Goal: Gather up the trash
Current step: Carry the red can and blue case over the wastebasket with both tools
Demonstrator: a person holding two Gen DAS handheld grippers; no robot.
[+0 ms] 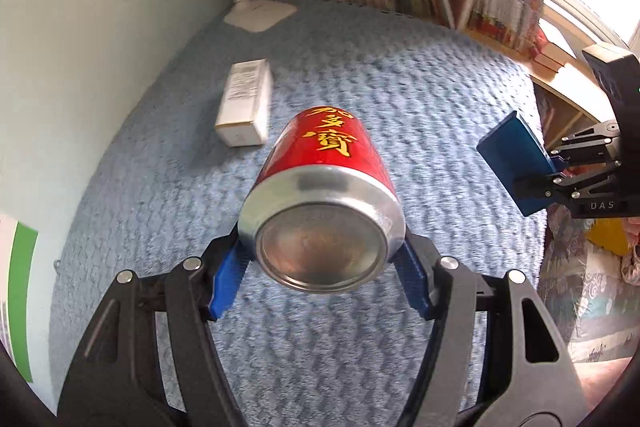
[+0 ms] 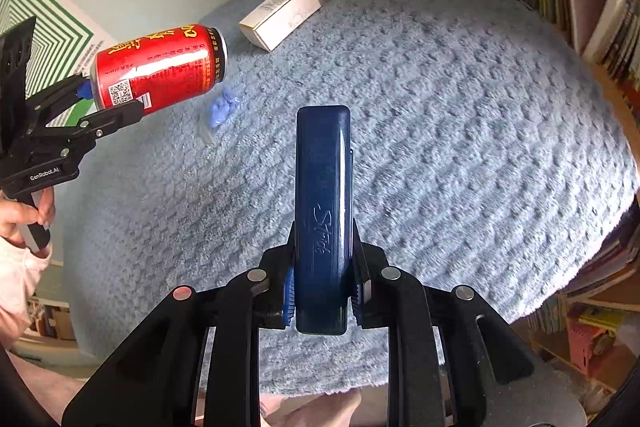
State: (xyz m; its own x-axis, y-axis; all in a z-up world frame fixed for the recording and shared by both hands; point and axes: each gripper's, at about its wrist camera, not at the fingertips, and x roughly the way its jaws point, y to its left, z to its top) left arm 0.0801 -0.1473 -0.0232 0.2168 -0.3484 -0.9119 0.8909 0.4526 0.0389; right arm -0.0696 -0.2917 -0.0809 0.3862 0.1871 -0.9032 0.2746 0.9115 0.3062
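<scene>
Can (image 1: 324,195) lengthwise — base toward left tool (image 1: 322,267)

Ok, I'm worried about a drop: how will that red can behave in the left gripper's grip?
The red can is held by its bottom end only, body sticking forward, so it may pivot or slip. Its glossy metal wall looks slick. If dropped on the blue blanket, it would probably roll little.

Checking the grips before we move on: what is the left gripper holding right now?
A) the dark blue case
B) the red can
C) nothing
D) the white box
B: the left gripper is clamped on the red can, lifted off the blue blanket, while the white box lies on it.
</scene>
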